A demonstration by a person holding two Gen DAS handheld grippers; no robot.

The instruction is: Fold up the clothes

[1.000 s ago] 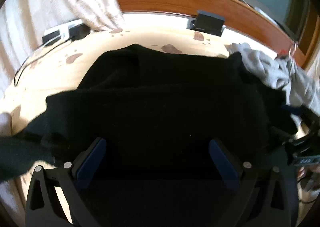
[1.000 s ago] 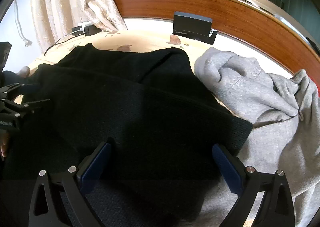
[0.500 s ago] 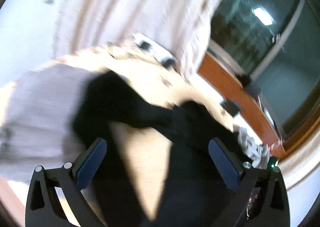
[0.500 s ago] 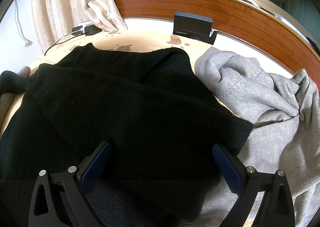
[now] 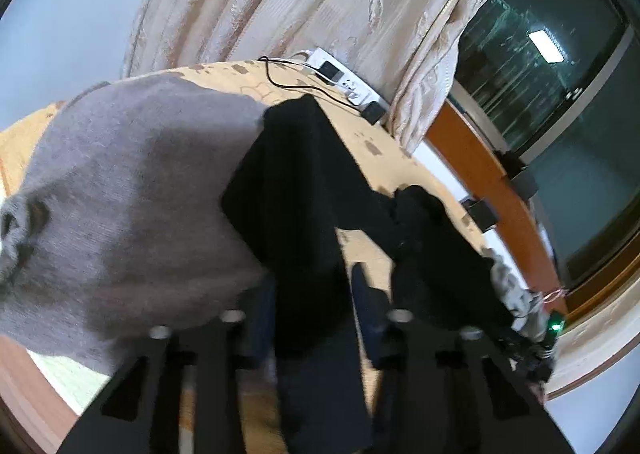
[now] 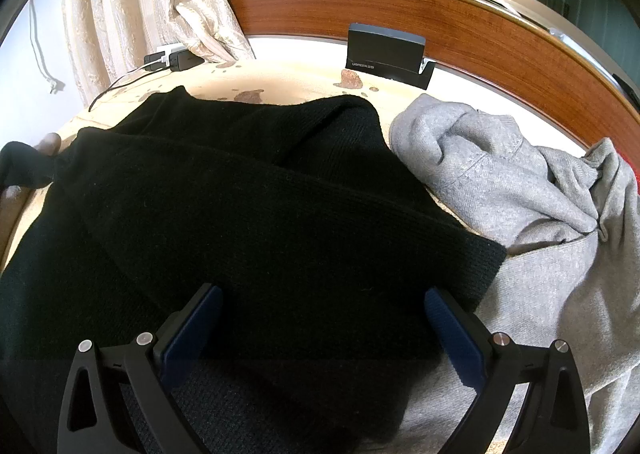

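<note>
the left gripper (image 5: 312, 318) has its jaws closing on a sleeve of the black sweater (image 5: 296, 190), which lies spread on the desk (image 5: 360, 254). only the left wrist view shows the folded taupe sweater (image 5: 132, 206). only the right view shows the right gripper (image 6: 324, 322), jaws wide apart over the black sweater (image 6: 248, 222), beside a crumpled grey sweater (image 6: 520, 190).

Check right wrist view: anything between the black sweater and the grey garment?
Nothing: the black sweater overlaps the grey garment directly, no bare table between, as the right wrist view shows.
</note>
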